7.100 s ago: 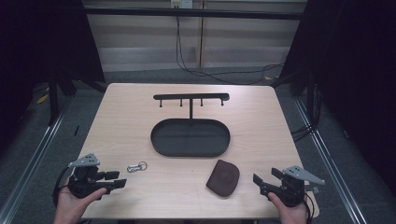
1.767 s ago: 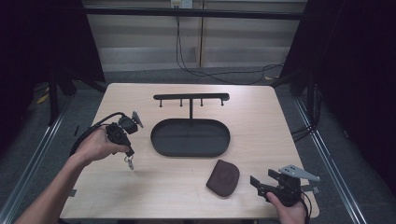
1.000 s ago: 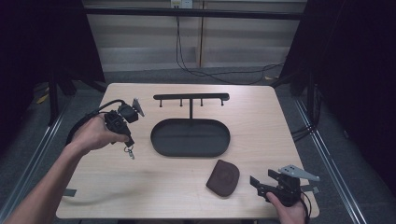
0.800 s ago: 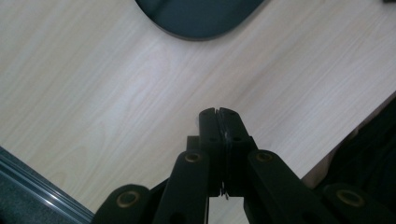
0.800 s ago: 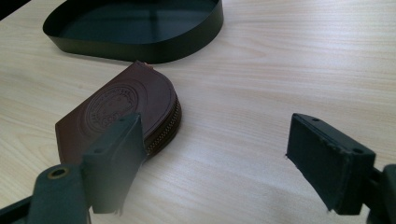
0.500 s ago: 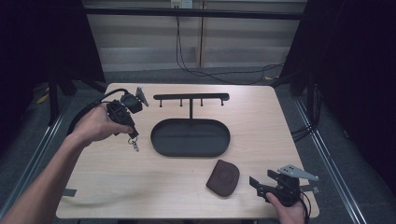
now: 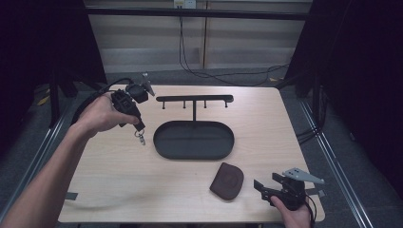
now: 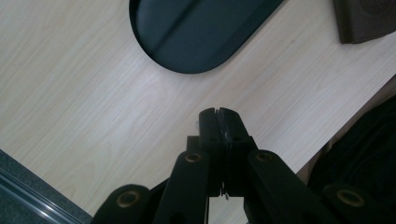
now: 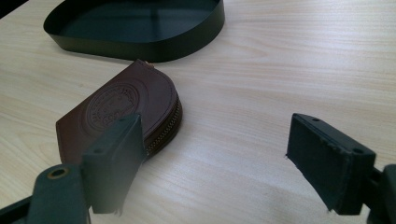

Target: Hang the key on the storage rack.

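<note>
The left gripper [image 7: 138, 127] pinches a small metal key ring [image 7: 141, 138], dangling at nine o'clock of the smooth black oval tray [image 7: 194, 139]. The right gripper [image 9: 224, 163] gapes open, with a rounded brown leather pouch [image 9: 119, 114] at its ten o'clock.

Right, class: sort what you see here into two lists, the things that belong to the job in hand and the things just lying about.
In the job:
- left gripper, shut on the key ring
- key ring, hanging from its jaws above the table
- black hook rack, close by, probably where it goes

Lying about:
- brown leather coin pouch
- black oval tray
- right gripper, open, resting near the pouch
</note>
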A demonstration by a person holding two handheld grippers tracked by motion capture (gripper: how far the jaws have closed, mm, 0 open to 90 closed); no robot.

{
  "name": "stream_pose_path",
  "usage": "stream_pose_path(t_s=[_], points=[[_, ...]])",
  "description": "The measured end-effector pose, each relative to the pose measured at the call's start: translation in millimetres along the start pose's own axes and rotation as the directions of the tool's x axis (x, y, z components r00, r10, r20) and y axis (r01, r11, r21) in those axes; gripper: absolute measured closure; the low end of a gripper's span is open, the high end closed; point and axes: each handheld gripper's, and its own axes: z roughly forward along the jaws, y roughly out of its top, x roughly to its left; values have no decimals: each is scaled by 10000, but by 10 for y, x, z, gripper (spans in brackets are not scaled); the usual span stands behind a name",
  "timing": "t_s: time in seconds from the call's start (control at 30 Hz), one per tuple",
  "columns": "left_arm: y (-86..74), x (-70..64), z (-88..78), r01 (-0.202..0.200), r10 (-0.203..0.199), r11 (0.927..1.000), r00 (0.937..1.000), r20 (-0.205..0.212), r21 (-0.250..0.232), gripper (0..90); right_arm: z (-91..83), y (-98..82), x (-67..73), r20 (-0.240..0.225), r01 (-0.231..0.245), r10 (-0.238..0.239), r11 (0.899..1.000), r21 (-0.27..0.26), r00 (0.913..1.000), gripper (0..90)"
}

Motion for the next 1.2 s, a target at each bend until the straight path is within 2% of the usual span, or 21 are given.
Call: stream_pose_path(t_s=[0.13, 0.33, 0.5, 0.67, 0.83, 1.03, 1.13, 1.2], points=[[55, 7, -85, 75, -76, 9998, 10000, -57, -198, 894, -1, -1, -1, -7, -9, 9, 10000, -6, 10000, 185], [146, 4, -173, 142, -145, 9998, 9997, -218, -153, 894, -3, -1, -3, -44, -30, 30, 10000, -11, 10000, 185], [244, 13, -224, 172, -175, 9997, 9997, -189, -146, 894, -2, 0, -4, -88, -59, 59, 10000, -4, 9999, 185], [373, 4, -242, 162, -165, 9998, 9996, -213, -134, 895, -6, -1, -5, -98, -81, 81, 10000, -17, 9999, 185], [485, -8, -246, 315, -319, 9993, 9992, -221, -215, 895, -8, -2, -9, -154, -101, 101, 9999, -42, 9998, 185], [580, 10, -148, 313, -316, 9994, 9992, -235, -112, 895, -8, -1, -8, -195, -75, 75, 10000, -34, 9998, 185], [630, 77, -132, 644, -647, 9977, 9978, -134, -199, 895, -11, -2, -3, -174, -53, 52, 10000, -44, 9998, 185], [657, 124, -118, 1113, -1119, 9935, 9934, -262, -223, 896, -9, -1, -6, -187, -64, 63, 10000, -34, 9998, 185]])
